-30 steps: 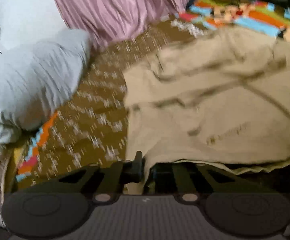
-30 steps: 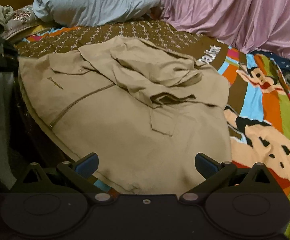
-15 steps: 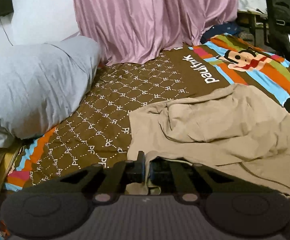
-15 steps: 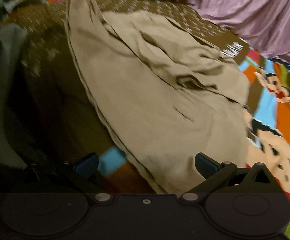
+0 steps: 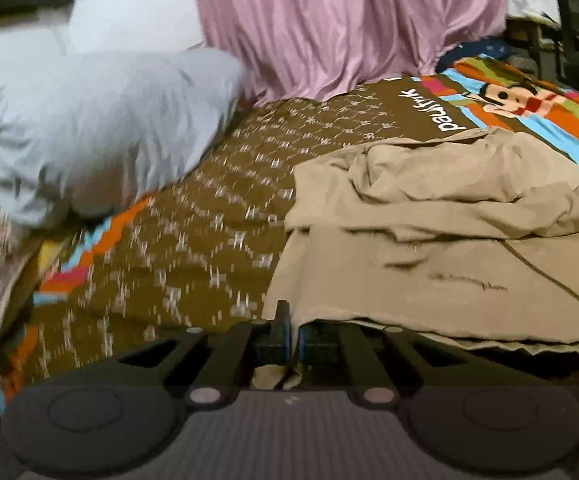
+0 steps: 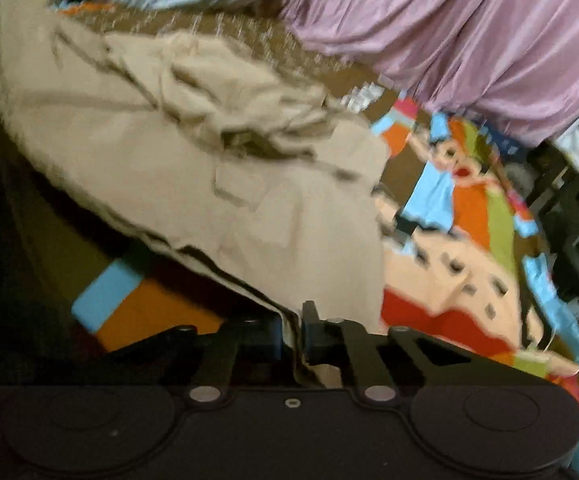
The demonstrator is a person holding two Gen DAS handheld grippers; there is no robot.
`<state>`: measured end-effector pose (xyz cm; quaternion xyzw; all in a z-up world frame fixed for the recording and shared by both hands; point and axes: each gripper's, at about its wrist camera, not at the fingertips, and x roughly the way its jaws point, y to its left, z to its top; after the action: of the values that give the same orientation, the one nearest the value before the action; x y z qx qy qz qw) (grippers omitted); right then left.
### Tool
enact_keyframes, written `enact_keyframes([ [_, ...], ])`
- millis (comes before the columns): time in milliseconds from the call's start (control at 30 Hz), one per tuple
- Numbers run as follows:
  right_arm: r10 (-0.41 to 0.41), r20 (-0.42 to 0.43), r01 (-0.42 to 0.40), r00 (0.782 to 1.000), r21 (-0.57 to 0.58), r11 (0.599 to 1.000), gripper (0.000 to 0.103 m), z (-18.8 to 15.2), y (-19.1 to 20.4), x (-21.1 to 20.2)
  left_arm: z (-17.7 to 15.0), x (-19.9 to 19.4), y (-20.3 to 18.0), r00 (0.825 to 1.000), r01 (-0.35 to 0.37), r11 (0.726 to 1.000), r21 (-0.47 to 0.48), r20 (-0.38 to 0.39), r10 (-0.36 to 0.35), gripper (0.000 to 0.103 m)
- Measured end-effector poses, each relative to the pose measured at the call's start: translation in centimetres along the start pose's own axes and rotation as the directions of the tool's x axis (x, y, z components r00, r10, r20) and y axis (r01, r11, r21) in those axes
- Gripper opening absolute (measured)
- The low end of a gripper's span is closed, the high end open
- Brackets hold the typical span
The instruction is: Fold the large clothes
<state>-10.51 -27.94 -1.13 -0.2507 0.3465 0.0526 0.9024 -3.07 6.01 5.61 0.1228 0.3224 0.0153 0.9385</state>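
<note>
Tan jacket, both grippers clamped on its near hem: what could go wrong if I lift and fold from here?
1. The left gripper and the right gripper, whose jaws have just closed, each pinch only a thin edge of the tan jacket, so the hem could slip out.
2. The bunched sleeve on top could slide or get trapped crooked in the fold.
3. The patterned bedspread may drag along underneath.

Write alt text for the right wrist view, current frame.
The right gripper is shut on the near edge of a tan jacket, which lies rumpled on a colourful cartoon bedspread. A pink curtain hangs behind; the picture is motion-blurred.
</note>
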Motion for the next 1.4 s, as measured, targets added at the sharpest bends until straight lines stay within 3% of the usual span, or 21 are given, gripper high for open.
enact_keyframes([
  [100, -0.088, 0.106, 0.091, 0.990, -0.022, 0.996, 0.004, 0.9, 0.1, -2.3, -1.0, -1.1, 0.3, 1.000, 0.003, 0.998, -0.069, 0.017, -0.001, 0.004],
  [233, -0.149, 0.171, 0.152, 0.974, -0.003, 0.988, 0.004, 2.1, -0.5, -4.3, -1.8, -2.4, 0.0, 1.000, 0.002, 0.993, -0.122, 0.020, 0.001, 0.004],
  [333, -0.162, 0.182, 0.165, 0.970, -0.003, 0.986, 0.004, 2.4, -0.4, -5.9, -2.0, -4.5, 0.7, 1.000, 0.017, 0.988, -0.151, 0.008, -0.016, 0.004],
  [500, -0.169, 0.150, 0.165, 0.974, 0.041, 0.985, 0.004, 2.5, -1.1, -9.2, -1.5, -6.7, 1.8, 1.000, 0.021, 0.992, -0.123, 0.017, -0.019, 0.004],
  [600, -0.157, 0.149, 0.142, 0.976, 0.107, 0.984, 0.004, 2.7, -2.5, -9.1, 0.4, -6.1, 2.0, 0.998, 0.011, 0.995, -0.095, 0.055, -0.006, 0.004],
  [667, -0.165, 0.177, 0.153, 0.970, 0.084, 0.985, 0.004, 3.5, -2.7, -8.9, 2.4, -5.2, 2.2, 0.997, 0.009, 0.997, -0.076, 0.078, -0.003, 0.005],
  [800, -0.194, 0.226, 0.193, 0.955, 0.030, 0.981, 0.004, 7.8, -5.1, -5.7, 7.4, -2.4, 2.5, 0.985, -0.003, 0.999, -0.047, 0.170, 0.011, 0.005],
  [867, -0.214, 0.234, 0.216, 0.948, 0.020, 0.976, 0.004, 10.0, -6.8, -3.1, 9.9, 0.0, 2.4, 0.984, -0.018, 1.000, -0.014, 0.176, 0.020, 0.005],
  [1000, -0.209, 0.200, 0.204, 0.957, 0.046, 0.978, 0.005, 13.9, -9.9, 3.1, 14.4, 6.3, 2.5, 0.995, -0.002, 1.000, -0.018, 0.100, 0.004, 0.005],
  [1133, -0.195, 0.157, 0.186, 0.968, 0.070, 0.980, 0.005, 16.2, -11.4, 9.5, 16.9, 12.9, 1.9, 1.000, -0.009, 1.000, 0.017, 0.006, 0.008, 0.006],
  [1333, -0.199, 0.083, 0.195, 0.976, 0.055, 0.979, 0.006, 18.0, -11.3, 17.4, 17.5, 21.2, 0.6, 0.995, 0.010, 0.997, 0.071, -0.099, -0.003, 0.007],
  [1400, -0.185, 0.052, 0.182, 0.981, 0.053, 0.982, 0.007, 18.2, -11.3, 19.8, 17.1, 23.1, 0.9, 0.990, 0.036, 0.999, 0.040, -0.139, -0.030, 0.016],
])
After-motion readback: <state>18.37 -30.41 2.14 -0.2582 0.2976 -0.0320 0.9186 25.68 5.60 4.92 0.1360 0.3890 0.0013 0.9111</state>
